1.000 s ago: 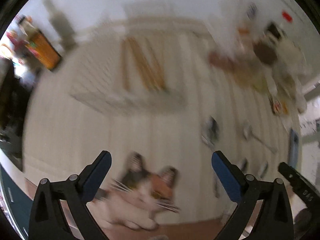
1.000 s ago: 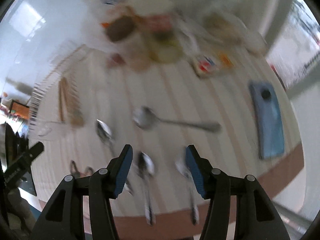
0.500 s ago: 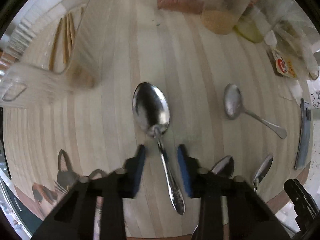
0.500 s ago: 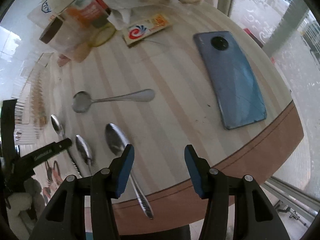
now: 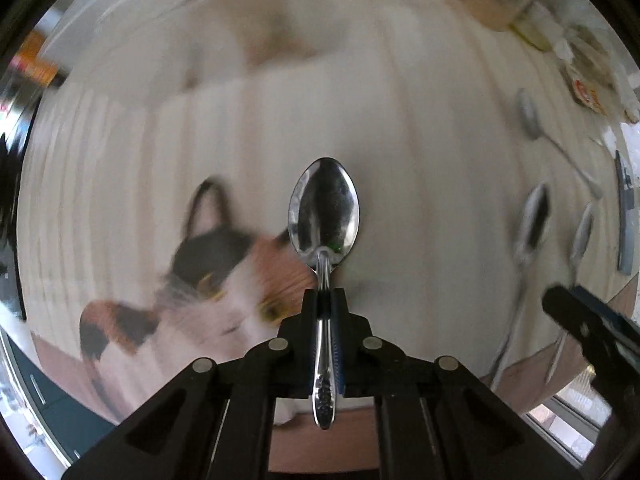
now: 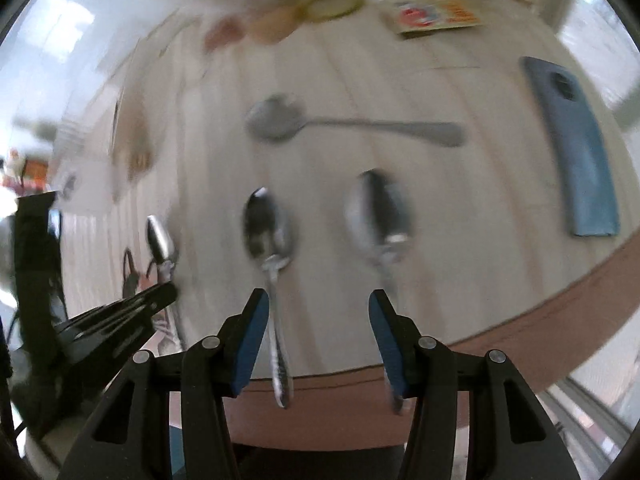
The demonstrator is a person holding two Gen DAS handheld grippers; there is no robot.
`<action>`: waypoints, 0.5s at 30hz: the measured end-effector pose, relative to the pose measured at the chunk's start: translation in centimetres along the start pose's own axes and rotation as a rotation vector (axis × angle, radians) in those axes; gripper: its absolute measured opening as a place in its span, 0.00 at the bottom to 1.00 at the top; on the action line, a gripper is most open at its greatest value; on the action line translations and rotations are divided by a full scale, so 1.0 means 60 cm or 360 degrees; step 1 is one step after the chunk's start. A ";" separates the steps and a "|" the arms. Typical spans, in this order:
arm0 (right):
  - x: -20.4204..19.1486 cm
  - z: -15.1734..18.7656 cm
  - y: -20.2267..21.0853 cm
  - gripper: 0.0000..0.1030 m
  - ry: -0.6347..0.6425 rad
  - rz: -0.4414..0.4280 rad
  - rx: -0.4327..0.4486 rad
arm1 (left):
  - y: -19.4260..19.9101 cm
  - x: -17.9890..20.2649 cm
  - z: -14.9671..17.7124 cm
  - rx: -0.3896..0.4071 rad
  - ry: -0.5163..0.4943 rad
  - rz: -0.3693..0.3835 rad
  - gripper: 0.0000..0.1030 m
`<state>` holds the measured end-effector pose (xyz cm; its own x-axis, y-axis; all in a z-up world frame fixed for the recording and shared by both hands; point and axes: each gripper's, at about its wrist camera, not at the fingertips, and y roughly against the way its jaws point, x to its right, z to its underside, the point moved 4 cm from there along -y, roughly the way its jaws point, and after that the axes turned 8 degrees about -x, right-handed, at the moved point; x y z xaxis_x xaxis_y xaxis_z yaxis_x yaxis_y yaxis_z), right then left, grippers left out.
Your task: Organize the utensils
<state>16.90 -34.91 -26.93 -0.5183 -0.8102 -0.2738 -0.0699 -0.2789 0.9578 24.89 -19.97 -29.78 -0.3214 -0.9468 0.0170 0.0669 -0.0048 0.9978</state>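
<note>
**Count of the things in view**

There are four spoons. One spoon [image 5: 325, 216] is held in the left gripper [image 5: 324, 300]. Three spoons lie on the table [image 6: 440, 220]: a near-left spoon [image 6: 267, 236], a near-right spoon [image 6: 378, 216] and a far spoon [image 6: 352, 125] that lies across. There is one phone [image 6: 572, 152] and one printed packet [image 6: 434, 14]. There is one cat picture [image 5: 208, 280] on the table. There are two grippers, the left one and the right gripper [image 6: 316, 328]. The blurred things at the far edge cannot be counted.
</note>
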 end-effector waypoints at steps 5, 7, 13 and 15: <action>-0.058 0.004 -0.047 0.41 0.0133 0.0201 -0.0002 | 0.003 -0.059 0.025 -0.0011 0.0114 0.0020 0.04; -0.076 0.007 -0.058 0.25 0.0177 0.0351 0.0011 | 0.004 -0.070 0.030 -0.0008 0.0146 0.0042 0.05; -0.112 0.017 -0.082 0.07 0.0234 0.0385 -0.0015 | 0.017 -0.071 0.029 0.0005 0.0148 0.0097 0.04; -0.130 0.028 -0.091 0.06 0.0286 0.0372 -0.0048 | 0.017 -0.091 0.030 0.0007 0.0140 0.0108 0.04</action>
<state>19.86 -26.21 -29.90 -0.3579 -0.9319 -0.0595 0.0603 -0.0866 0.9944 25.01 -14.22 -28.72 -0.2318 -0.9696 0.0789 0.0814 0.0615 0.9948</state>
